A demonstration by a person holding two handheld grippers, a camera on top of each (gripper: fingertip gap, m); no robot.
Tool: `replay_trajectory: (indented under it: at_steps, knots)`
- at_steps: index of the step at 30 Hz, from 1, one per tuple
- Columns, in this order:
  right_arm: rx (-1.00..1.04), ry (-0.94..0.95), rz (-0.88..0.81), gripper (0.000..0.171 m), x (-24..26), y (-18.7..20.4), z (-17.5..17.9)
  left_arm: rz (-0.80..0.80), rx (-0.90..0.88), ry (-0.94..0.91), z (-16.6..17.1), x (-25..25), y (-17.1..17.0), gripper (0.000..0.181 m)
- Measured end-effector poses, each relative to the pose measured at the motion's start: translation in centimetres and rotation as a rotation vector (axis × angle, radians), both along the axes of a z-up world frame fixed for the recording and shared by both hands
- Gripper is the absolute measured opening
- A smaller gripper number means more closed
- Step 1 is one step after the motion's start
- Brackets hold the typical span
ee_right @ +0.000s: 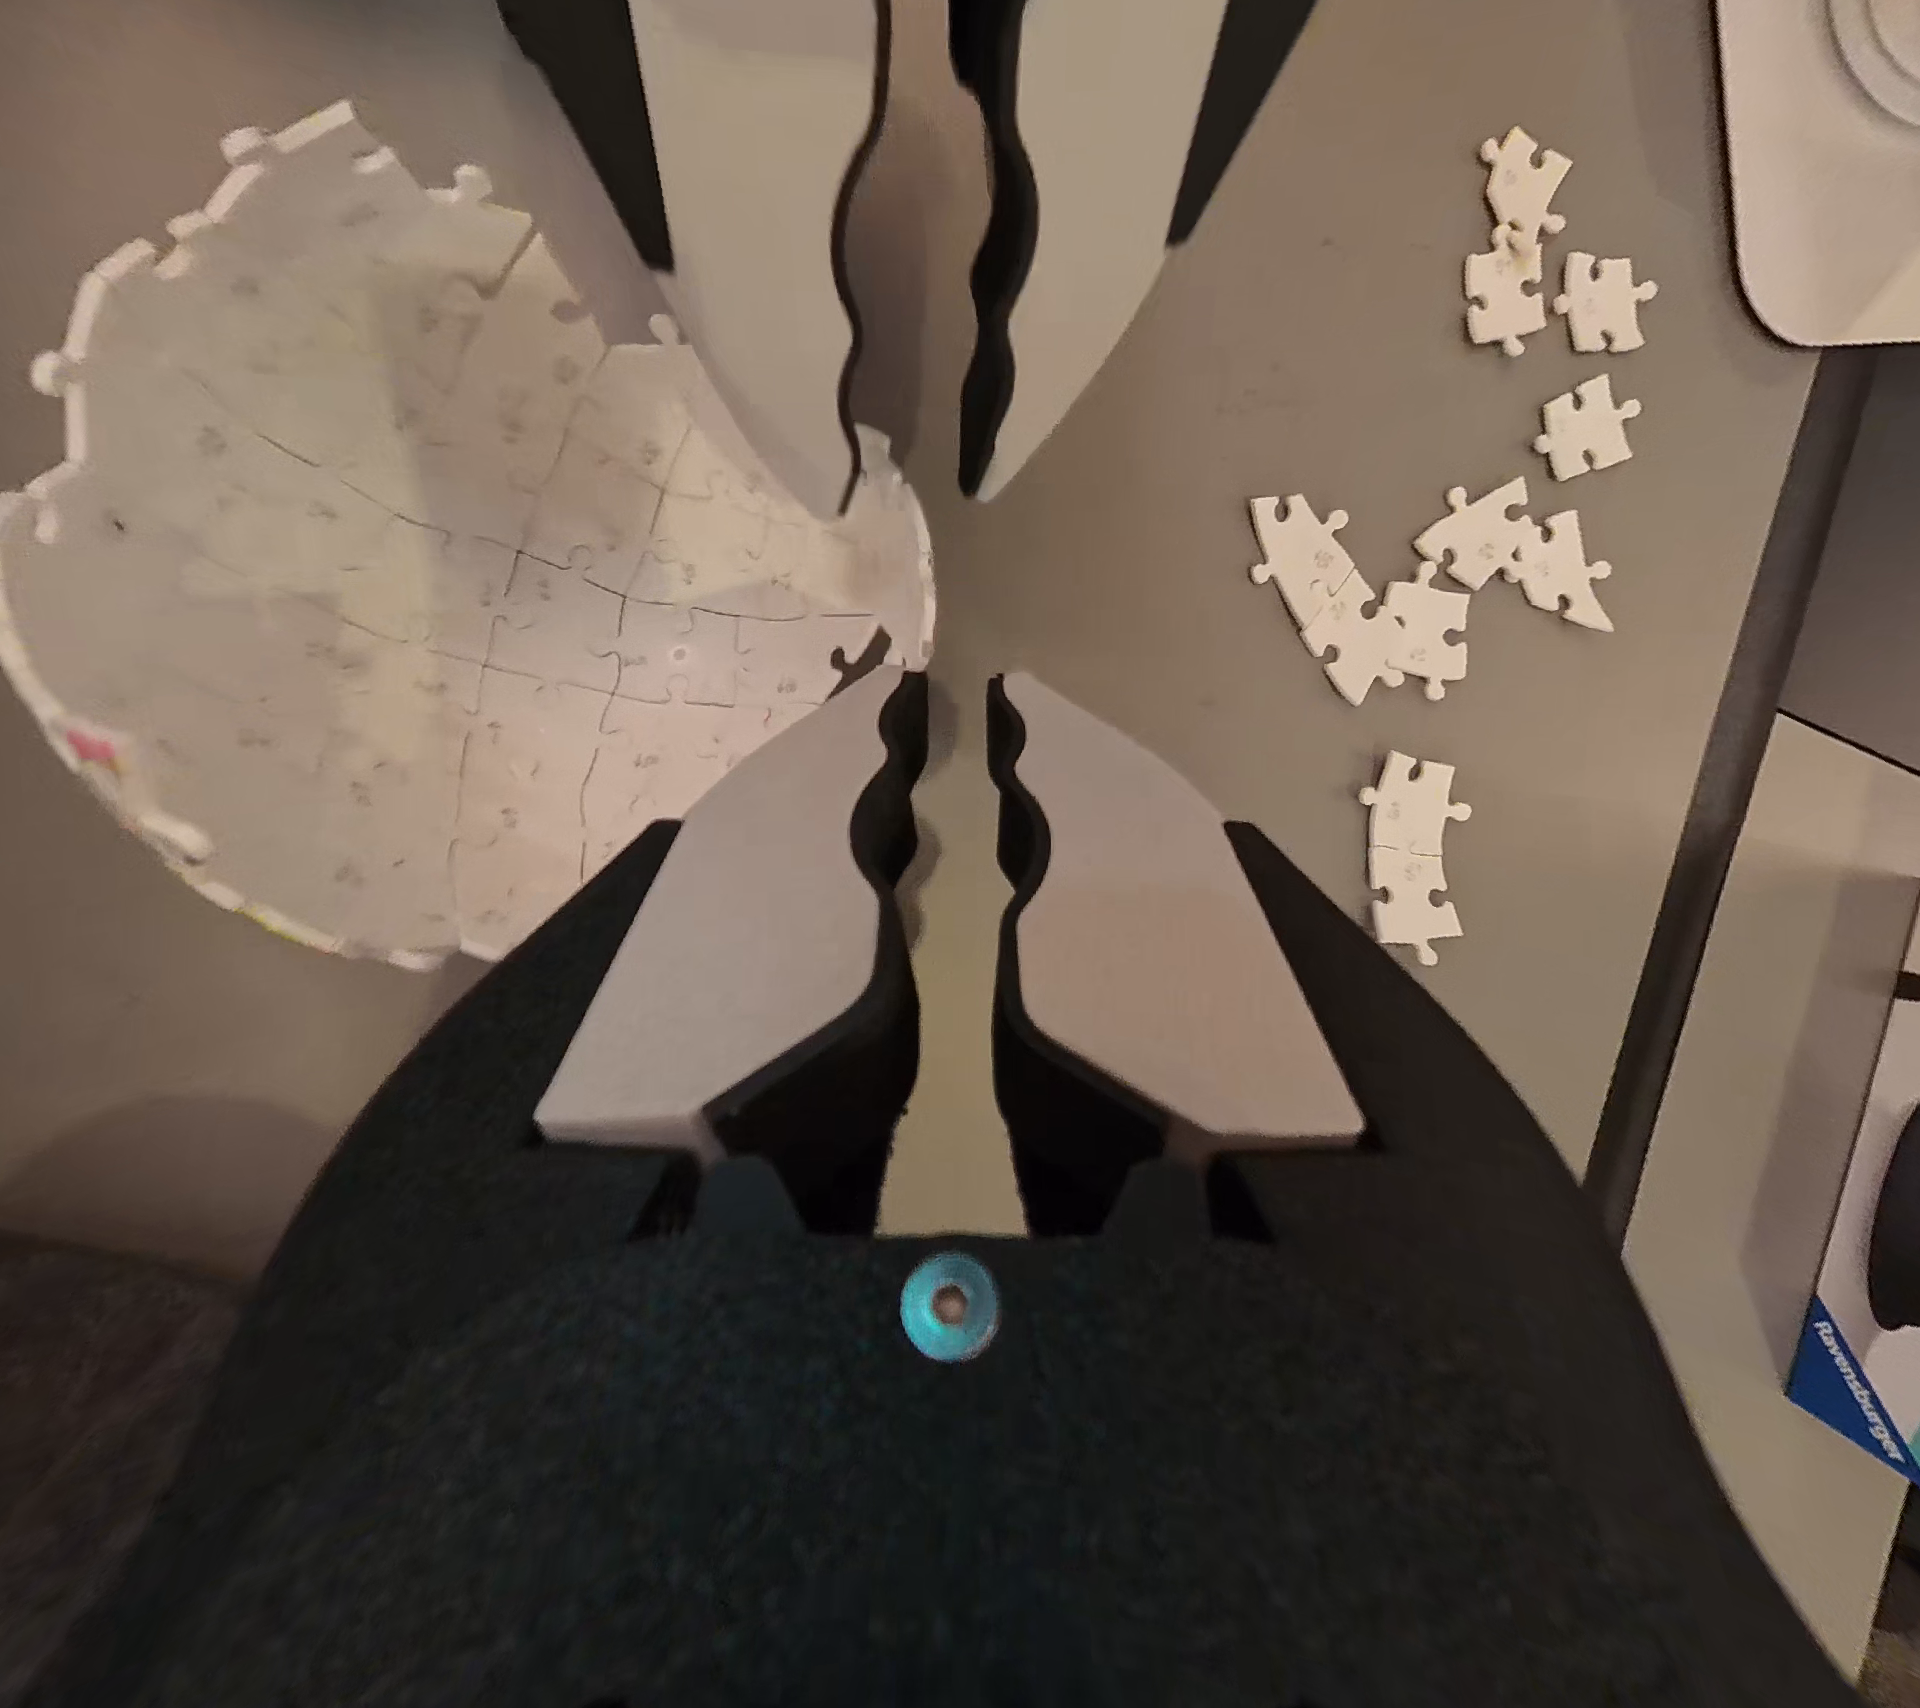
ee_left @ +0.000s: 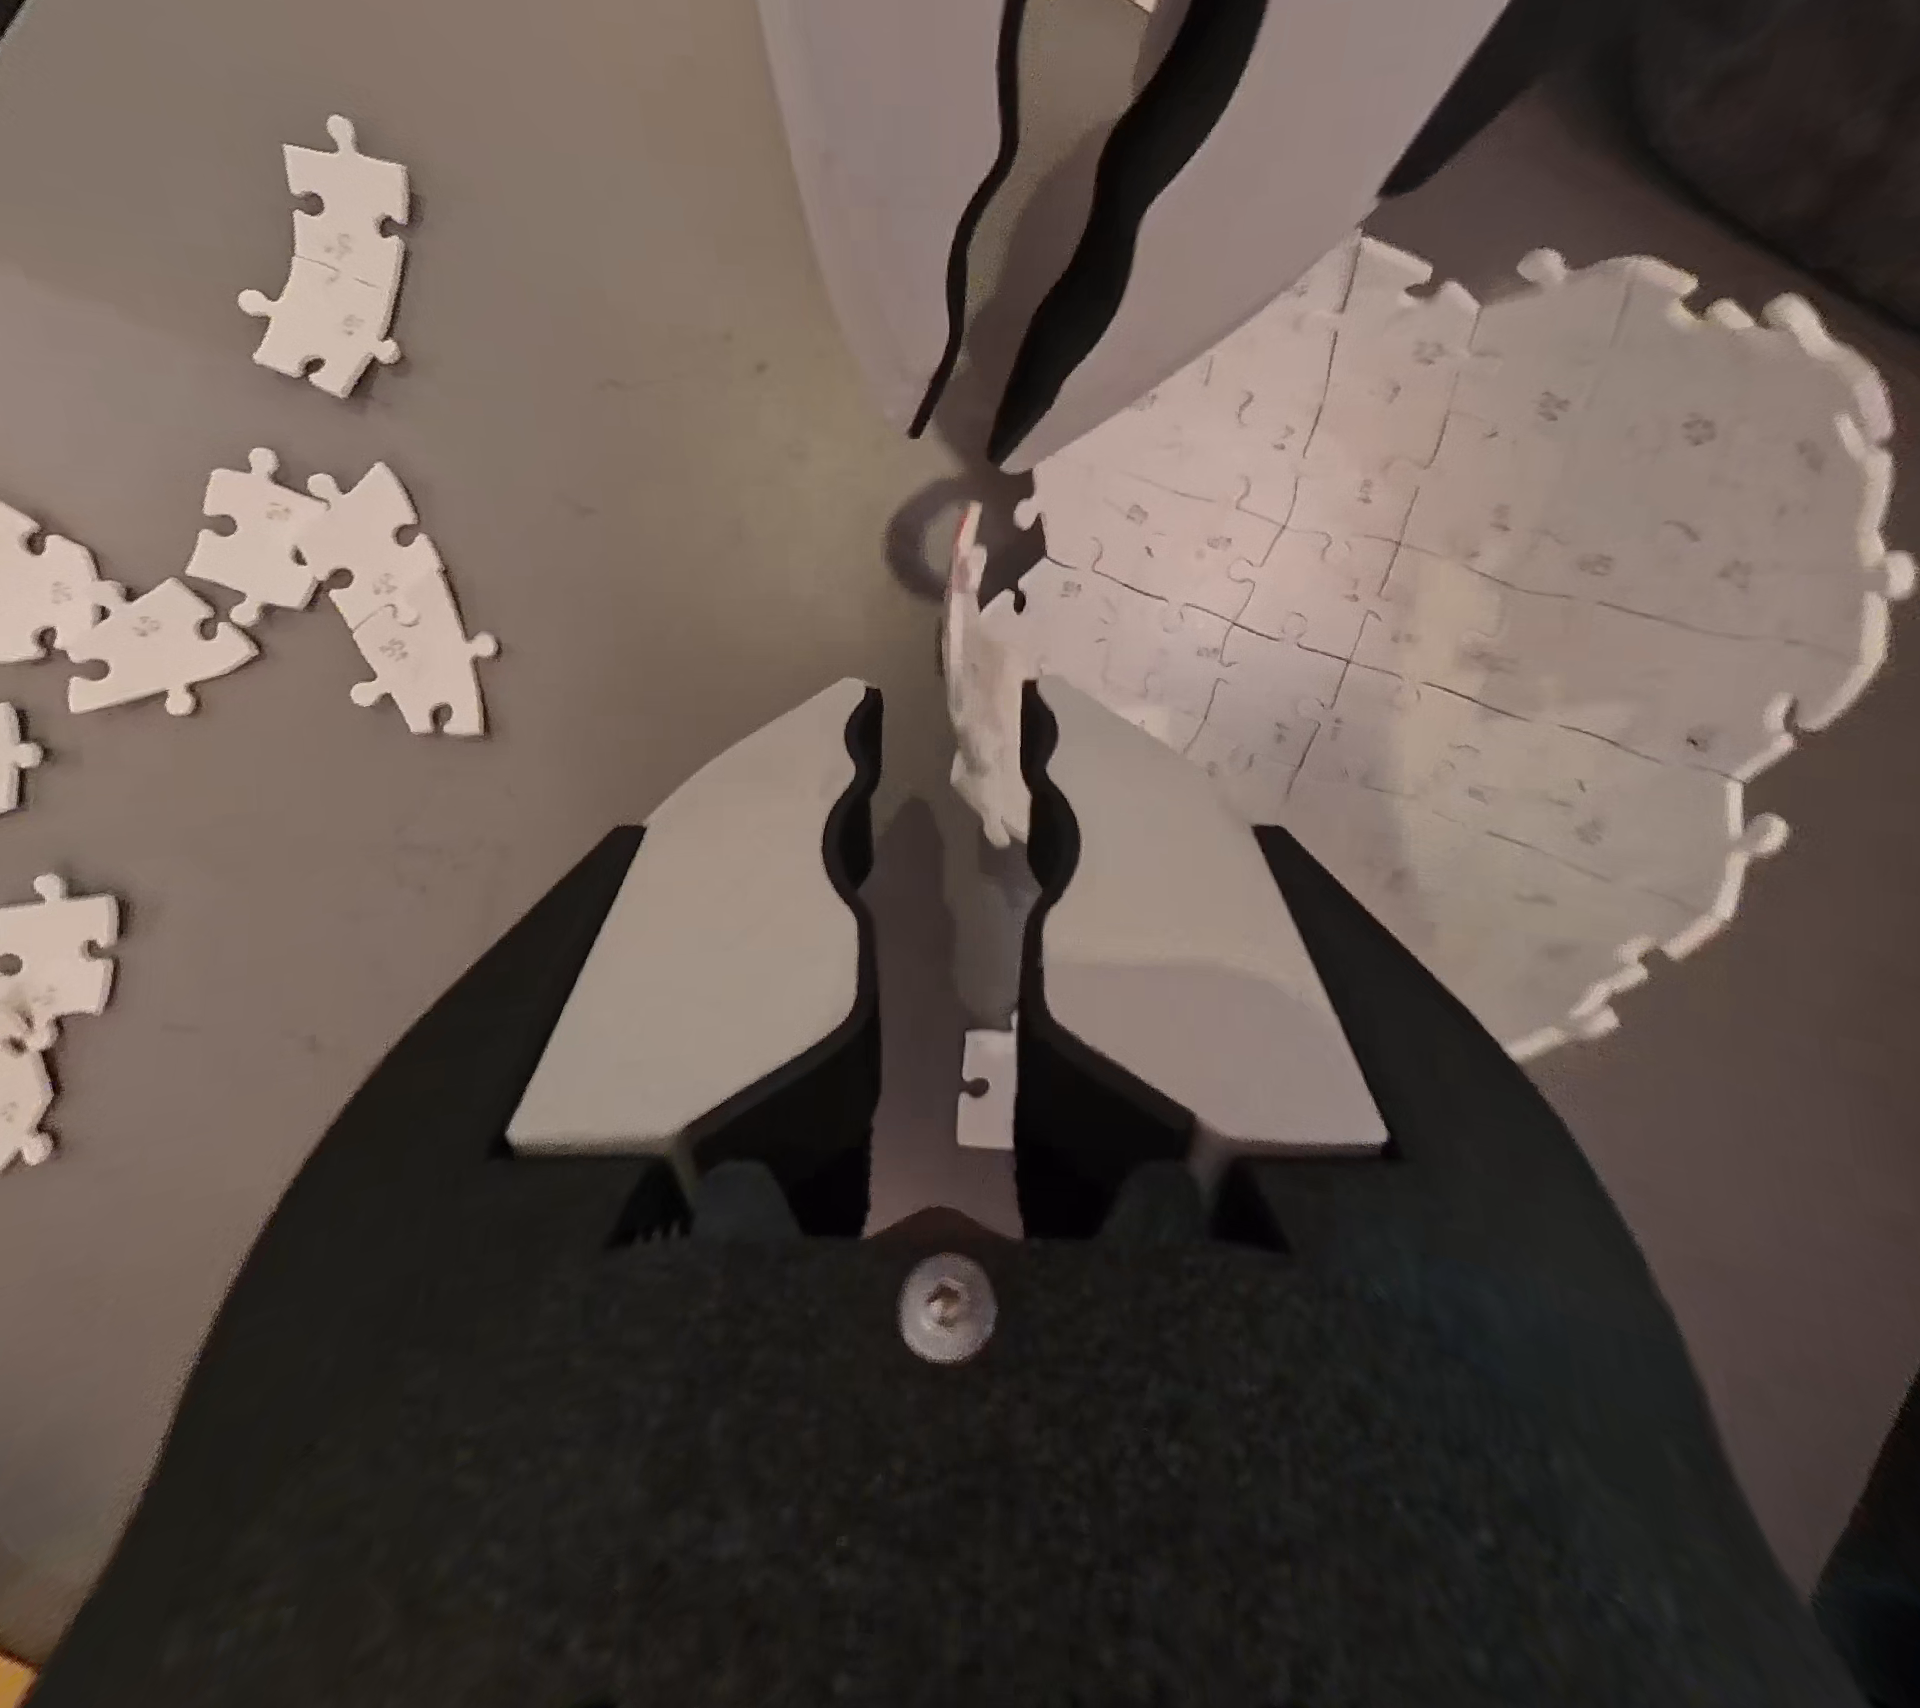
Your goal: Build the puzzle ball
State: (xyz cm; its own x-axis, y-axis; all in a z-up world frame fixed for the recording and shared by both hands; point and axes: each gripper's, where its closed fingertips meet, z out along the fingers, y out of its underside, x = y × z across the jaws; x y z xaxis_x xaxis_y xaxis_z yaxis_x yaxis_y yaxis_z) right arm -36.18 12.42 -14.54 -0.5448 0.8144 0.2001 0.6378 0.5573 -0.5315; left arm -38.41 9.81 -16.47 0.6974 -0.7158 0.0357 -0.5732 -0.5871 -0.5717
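Note:
A white half shell of the puzzle ball (ee_left: 1455,619) has its hollow inside turned to both cameras and is blurred; it also shows in the right wrist view (ee_right: 364,567). My left gripper (ee_left: 951,692) stands narrowly open around the shell's rim, which lies against one finger with a gap beside it. My right gripper (ee_right: 956,682) is narrowly open and empty, its tips just off the shell's edge. The two grippers face each other tip to tip: the right one (ee_left: 956,443) comes in from the top, and so does the left one (ee_right: 912,500). A small white piece (ee_left: 982,1092) shows between my left fingers.
Several loose white pieces lie on the grey table (ee_left: 582,204), at the left (ee_left: 353,598) and, in the right wrist view, at the right (ee_right: 1382,609). A white tray (ee_right: 1818,100) and a box (ee_right: 1849,1295) stand beyond them. Dark fabric (ee_left: 1766,48) borders the table. The grippers' ends are close to 4 cm from one another.

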Motion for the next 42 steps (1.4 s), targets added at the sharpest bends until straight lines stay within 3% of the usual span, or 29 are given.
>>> replay_trajectory:
  at_steps: [9, 23, 29, 35, 42]
  knots:
    - [0.002, -0.027, -0.024, 0.003, -0.8, 0.1, -1.0, 0.022, -0.032, -0.020, -0.6, -0.4, -0.4, 0.005]
    - [0.001, -0.036, -0.011, 0.004, -0.6, -0.2, -1.1, 0.026, -0.042, -0.020, -0.7, -0.5, -0.4, 0.005]
    - [-0.012, -0.012, -0.014, 0.007, -0.4, 0.0, -0.3, 0.054, -0.106, -0.085, -0.7, -0.4, -1.0, 0.024]
    - [0.000, -0.010, -0.020, 0.007, -0.3, 0.1, -0.1, 0.161, -0.246, -0.205, -1.4, 0.1, -0.6, 0.026]
    - [0.046, -0.006, -0.031, 0.008, -0.5, 0.3, 0.0, 0.320, -0.247, -0.259, -0.7, -0.5, -0.3, 0.020]
